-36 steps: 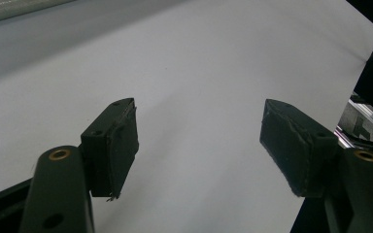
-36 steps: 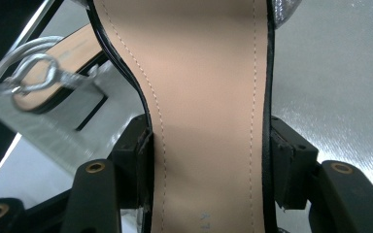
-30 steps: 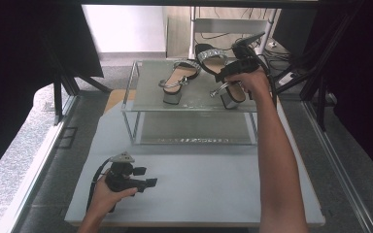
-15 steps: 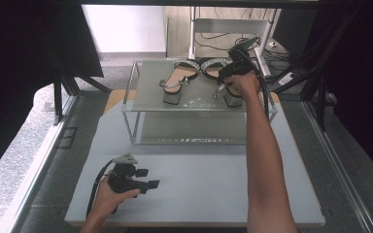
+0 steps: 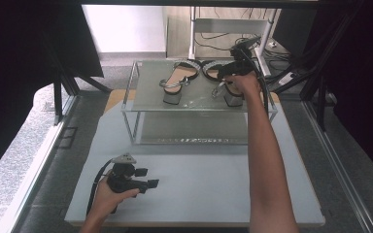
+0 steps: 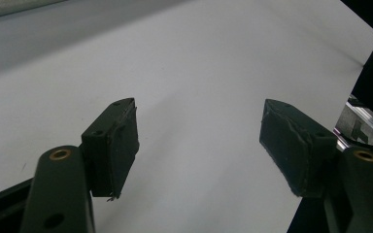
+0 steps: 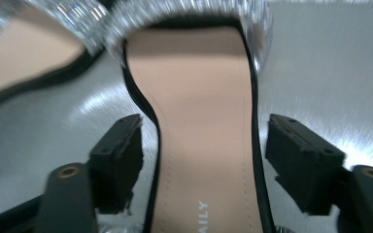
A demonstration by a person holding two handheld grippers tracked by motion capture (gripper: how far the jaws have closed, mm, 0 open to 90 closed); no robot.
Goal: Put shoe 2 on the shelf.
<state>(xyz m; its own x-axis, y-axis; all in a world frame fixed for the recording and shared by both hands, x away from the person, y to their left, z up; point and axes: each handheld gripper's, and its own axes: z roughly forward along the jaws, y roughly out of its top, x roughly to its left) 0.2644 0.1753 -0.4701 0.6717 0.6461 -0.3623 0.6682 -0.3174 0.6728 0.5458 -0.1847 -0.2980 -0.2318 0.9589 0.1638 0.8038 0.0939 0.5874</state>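
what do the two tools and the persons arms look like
Both tools are black. The left tool has a grey three-cornered plate on top, a black cable trailing back, and brass-coloured rivets at the pad mounts. The right tool has the same square, worn black pads. Both forearms are bare, with no sleeves.

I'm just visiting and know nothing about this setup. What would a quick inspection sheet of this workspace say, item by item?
Surface: pale grey table, bare in front; a glass-topped shelf rack stands at its far half.
Job's things: two sandals on the rack top, left sandal and right sandal, each with a sparkly strap and block heel.
Clutter: nothing seen.
Grippers: left gripper low over the table, fingers apart, nothing between them. Right gripper at the right sandal, fingers open either side of its insole, not closed on it.
Cables: black cable trails from the left gripper; loose wires on the floor beyond.
Surroundings: black curtains at both sides, a metal stand behind.
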